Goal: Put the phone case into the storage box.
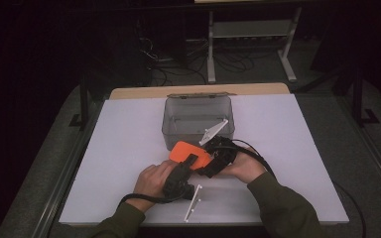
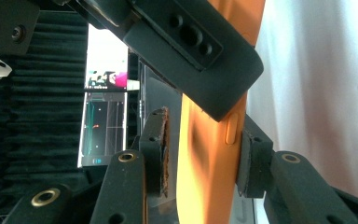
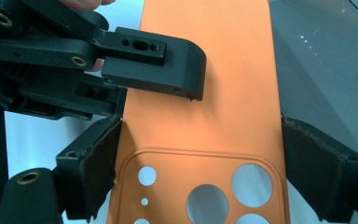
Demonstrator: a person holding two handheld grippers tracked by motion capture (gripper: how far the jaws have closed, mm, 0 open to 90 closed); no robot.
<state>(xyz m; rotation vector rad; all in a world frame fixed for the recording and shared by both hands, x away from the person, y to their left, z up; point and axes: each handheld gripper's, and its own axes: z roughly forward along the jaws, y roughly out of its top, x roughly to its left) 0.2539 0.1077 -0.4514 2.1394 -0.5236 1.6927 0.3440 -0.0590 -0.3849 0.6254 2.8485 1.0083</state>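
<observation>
1. Presently the orange phone case (image 1: 188,152) is held above the white surface (image 1: 119,148), just before the clear bin (image 1: 198,119).
2. Right gripper (image 3: 200,172) clenched across its edges (camera-cutout end).
3. Left gripper (image 2: 200,158) straddles it; one pad (image 2: 161,154) is not touching.

An orange phone case (image 1: 190,151) lies between black claws, before a smoky grey box (image 1: 198,119), on white table (image 1: 129,139).

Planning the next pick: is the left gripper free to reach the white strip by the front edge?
Probably not yet: the left gripper straddles the orange phone case; the white strip lies uncovered.
</observation>
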